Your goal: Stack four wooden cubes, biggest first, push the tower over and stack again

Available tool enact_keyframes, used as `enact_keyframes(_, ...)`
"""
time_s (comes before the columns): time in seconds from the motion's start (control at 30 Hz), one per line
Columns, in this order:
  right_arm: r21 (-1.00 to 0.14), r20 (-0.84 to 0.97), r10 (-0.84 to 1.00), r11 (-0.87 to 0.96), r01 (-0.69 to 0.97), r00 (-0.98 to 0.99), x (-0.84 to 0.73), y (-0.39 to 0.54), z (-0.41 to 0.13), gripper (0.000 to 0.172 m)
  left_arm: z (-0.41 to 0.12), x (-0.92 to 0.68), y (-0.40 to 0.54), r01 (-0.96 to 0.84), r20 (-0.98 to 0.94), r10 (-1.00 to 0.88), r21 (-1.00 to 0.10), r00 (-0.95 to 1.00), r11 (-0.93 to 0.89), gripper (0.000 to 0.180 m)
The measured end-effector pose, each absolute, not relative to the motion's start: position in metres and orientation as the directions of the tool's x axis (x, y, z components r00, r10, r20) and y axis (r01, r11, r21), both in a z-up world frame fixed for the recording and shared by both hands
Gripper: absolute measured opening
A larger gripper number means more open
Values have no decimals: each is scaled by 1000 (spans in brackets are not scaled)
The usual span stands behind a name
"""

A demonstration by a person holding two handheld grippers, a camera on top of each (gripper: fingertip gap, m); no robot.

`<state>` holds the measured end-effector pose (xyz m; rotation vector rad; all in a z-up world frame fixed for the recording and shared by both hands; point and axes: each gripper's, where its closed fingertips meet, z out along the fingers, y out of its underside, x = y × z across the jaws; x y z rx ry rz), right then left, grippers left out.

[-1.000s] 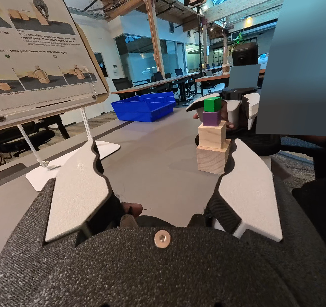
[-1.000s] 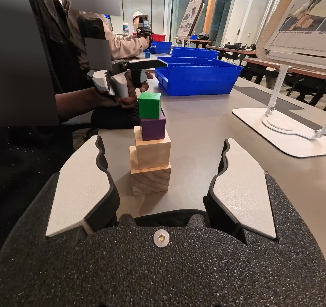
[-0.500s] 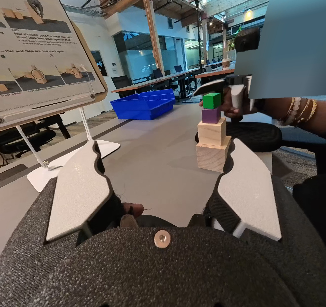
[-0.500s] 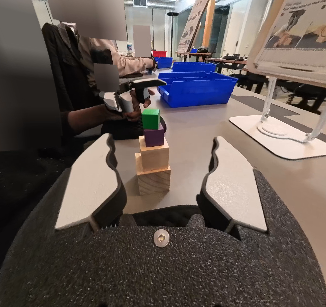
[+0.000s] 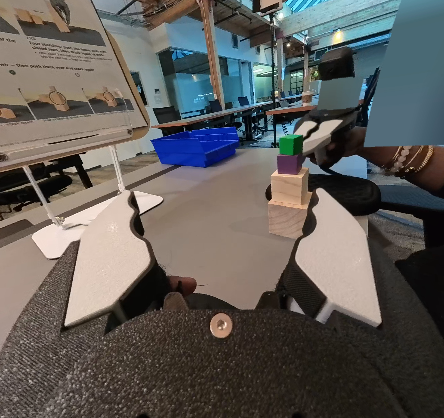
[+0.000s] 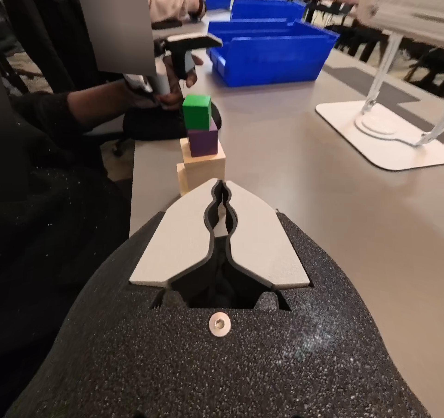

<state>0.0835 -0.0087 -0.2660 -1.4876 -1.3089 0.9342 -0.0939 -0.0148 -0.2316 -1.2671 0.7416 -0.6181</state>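
Four cubes (image 5: 289, 190) stand stacked on the worktop (image 5: 204, 214), near its edge. A bin (image 5: 194, 147) sits behind them; a sign stand (image 5: 96, 219) stands farther left.

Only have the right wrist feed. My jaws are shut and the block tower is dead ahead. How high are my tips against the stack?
Observer: In the left wrist view, the right gripper has its tips level with the green cube on top. I cannot tell whether they touch.
Operator: Left gripper, open or shut? I only see it side-on.
Observer: Open. The left gripper has its fingers wide apart, with only table between them.
Operator: My fingers hide most of the bottom block. Is it seated?
Observer: Yes. The bottom wooden block stands flat on the table.
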Motion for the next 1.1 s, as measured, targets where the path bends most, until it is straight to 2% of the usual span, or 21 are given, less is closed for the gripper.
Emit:
enact_keyframes(0.2,-896,32,995,-14,443,98,72,-18,-292,0,-230,-95,-16,28,-136,-777,-981,614,194,128)
enact_keyframes(0.93,-929,110,991,75,363,78,8,-24,-281,0,-233,-91,-18,3,-160,-784,-979,599,202,123)
enact_keyframes(1.03,-933,118,990,86,350,72,7,-25,-282,13,-233,-91,-18,3,-158,-785,-980,600,200,122)
enact_keyframes(1.1,-944,110,991,82,320,70,10,-25,-277,31,-233,-91,-18,4,-159,-784,-980,600,201,122)
